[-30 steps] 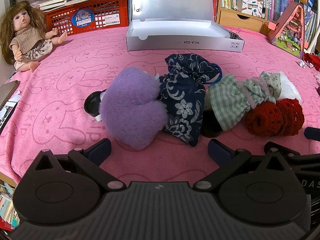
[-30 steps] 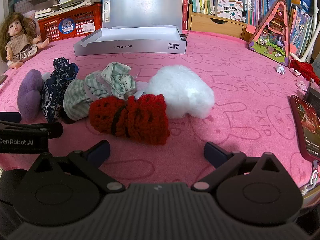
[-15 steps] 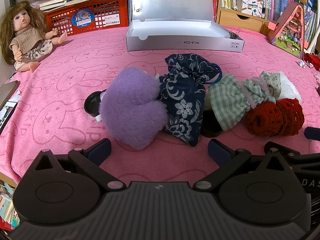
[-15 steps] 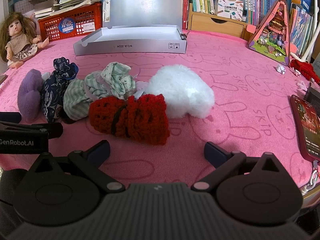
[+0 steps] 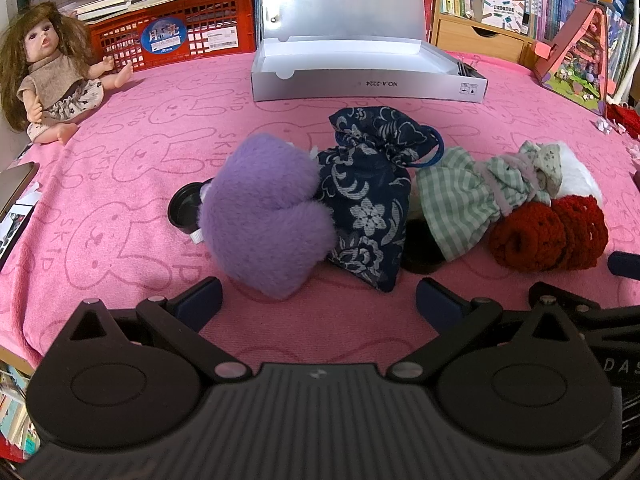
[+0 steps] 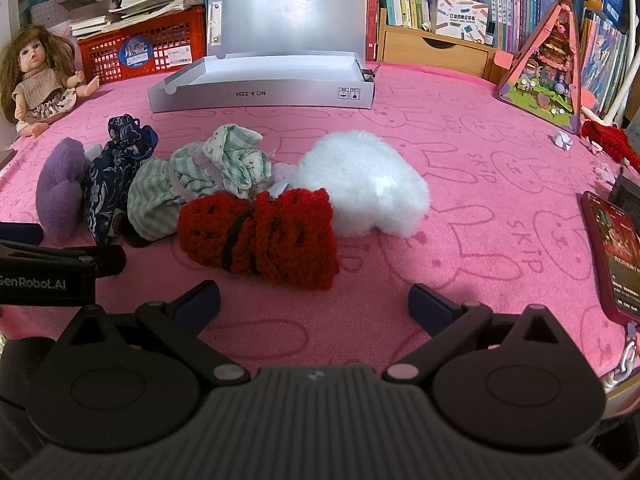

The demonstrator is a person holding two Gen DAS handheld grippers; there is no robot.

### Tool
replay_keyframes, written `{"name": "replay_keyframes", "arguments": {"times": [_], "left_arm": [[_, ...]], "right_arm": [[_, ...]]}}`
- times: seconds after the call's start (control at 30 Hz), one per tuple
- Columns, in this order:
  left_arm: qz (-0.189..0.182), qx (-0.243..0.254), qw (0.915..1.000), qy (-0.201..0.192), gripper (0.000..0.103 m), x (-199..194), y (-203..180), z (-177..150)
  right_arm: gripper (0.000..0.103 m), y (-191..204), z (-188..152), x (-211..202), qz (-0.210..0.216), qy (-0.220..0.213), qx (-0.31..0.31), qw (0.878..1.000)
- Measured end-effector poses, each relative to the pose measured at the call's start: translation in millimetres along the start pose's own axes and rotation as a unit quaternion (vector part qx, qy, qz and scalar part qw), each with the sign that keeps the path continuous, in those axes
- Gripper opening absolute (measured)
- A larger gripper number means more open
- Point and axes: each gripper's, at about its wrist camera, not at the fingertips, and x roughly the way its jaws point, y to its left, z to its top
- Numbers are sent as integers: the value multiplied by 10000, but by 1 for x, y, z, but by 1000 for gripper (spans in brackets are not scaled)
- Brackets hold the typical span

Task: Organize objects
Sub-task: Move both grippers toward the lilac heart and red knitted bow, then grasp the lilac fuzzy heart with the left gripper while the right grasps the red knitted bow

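**Both grippers wait near a row of soft pouches; the box is empty**

Left wrist view: The left gripper (image 5: 318,294) sits low at the near edge of a pink cloth (image 5: 120,184), its jaws spread wide and holding nothing. Just beyond it lies a purple pouch (image 5: 266,216), touching a navy floral pouch (image 5: 370,208) on its right. A black lid (image 5: 186,210) peeks out at the purple pouch's left. Further right come a green checked pouch (image 5: 460,204) and a red crochet pouch (image 5: 548,238), with a bit of white plush behind them. At the far side stands an open grey box (image 5: 368,84), lid raised; its inside looks bare. A doll (image 5: 48,76) sits far left.

Right wrist view: The right gripper (image 6: 314,300) is also at the near edge, jaws wide and empty. Straight ahead lies the red crochet pouch (image 6: 260,238), touching a white plush pouch (image 6: 364,190) behind and to its right. The green pouch (image 6: 200,180), navy pouch (image 6: 114,176) and purple pouch (image 6: 60,190) trail off to the left. The grey box (image 6: 260,88) stands far off, centre. A phone (image 6: 612,248) lies at the right edge.

Progress, as a judgement: sorting seems not yet begun. All 5 pouches lie on the cloth, none in the box. If the box is the goal, each pouch is yet to be picked up and carried there.
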Motion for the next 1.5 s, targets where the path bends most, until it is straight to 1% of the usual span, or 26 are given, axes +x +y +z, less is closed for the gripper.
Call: {"name": "replay_keyframes", "arguments": {"times": [0.3,0.43,0.53,0.6,0.7,0.8,0.93,1.03,1.1,1.17,1.3,1.5], "left_arm": [[-51,59,9999,-127,103,0,2,-5],[-99,74,9999,-71,103,-1,4,-3],[-122,-31,9999,-85,103,-4,7,-2],[-78,-118,9996,-240,103,-10,10,0],[-67,-5,9983,-572,103,-20,10,2],[5,74,9967,-808,103,-27,10,4],[77,111,9951,-977,101,-32,15,8],[143,73,9952,-967,94,-30,23,9],[154,5,9957,-914,87,-28,29,9],[119,-44,9959,-898,84,-25,33,10],[-10,-40,9959,-902,84,-19,36,11],[-121,-209,9959,-877,84,-9,38,9]], "right_arm": [[103,2,2,-2,-25,-42,26,10000],[103,2,3,-3,-47,-32,73,10000],[103,3,5,-5,-3,-45,149,9999],[103,2,7,-9,134,-120,230,9996],[103,0,11,-17,274,-349,336,9985],[103,1,15,-21,317,-527,363,9974],[100,8,19,-22,296,-583,237,9976],[96,12,18,-19,231,-575,165,9979],[94,13,17,-18,286,-563,156,9979],[93,15,17,-16,320,-555,141,9978],[91,20,17,-12,242,-566,70,9981],[87,22,17,-8,285,-565,93,9980]]}}
